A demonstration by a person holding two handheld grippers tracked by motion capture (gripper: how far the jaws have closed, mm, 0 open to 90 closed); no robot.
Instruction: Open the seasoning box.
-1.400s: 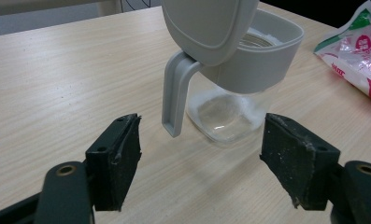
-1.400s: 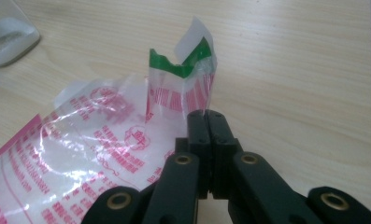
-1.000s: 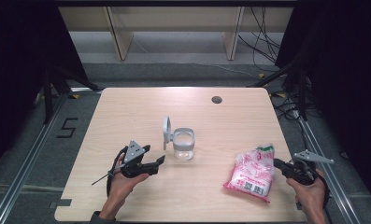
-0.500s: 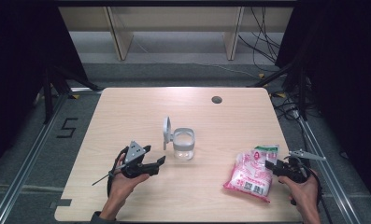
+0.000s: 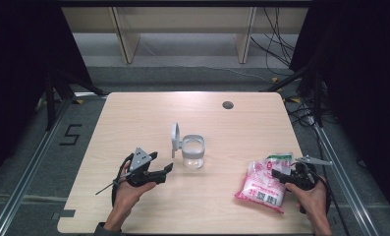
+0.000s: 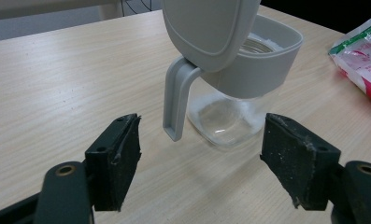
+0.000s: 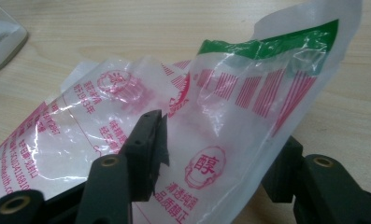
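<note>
1. Light wooden table [image 5: 133,113]: smooth and bare on the far side, so anything nudged likely to slide rather than stay put.
2. Pink-and-white plastic bag [image 5: 262,184]: lying flat at the near right, well apart from the jar. Soft, crinkly film with an upstanding green-striped top edge. Likely to buckle or slip out if pinched on film alone; could spill granules if tipped with the mouth unsealed, though cannot tell from here whether sealed.
3. Glass jar [image 5: 193,153]: standing upright near the table's middle, grey collar on the rim, hinged lid [image 5: 175,140] swung up on its left side. Tall lid makes for an easy knock-over by a careless approach; narrow mouth invites spillage in pouring.
4. Left gripper [image 5: 166,170]: spread wide, holding nothing, aimed at the jar from the near left. Risk of hooking the grey handle [image 6: 174,103] instead of bracing the glass body.
5. Right gripper [image 7: 211,163]: jaws just been opening, now spread with the bag's upper film [image 7: 248,116] between them, pads not pressing. Closing too shallow would catch only a loose fold.
</note>
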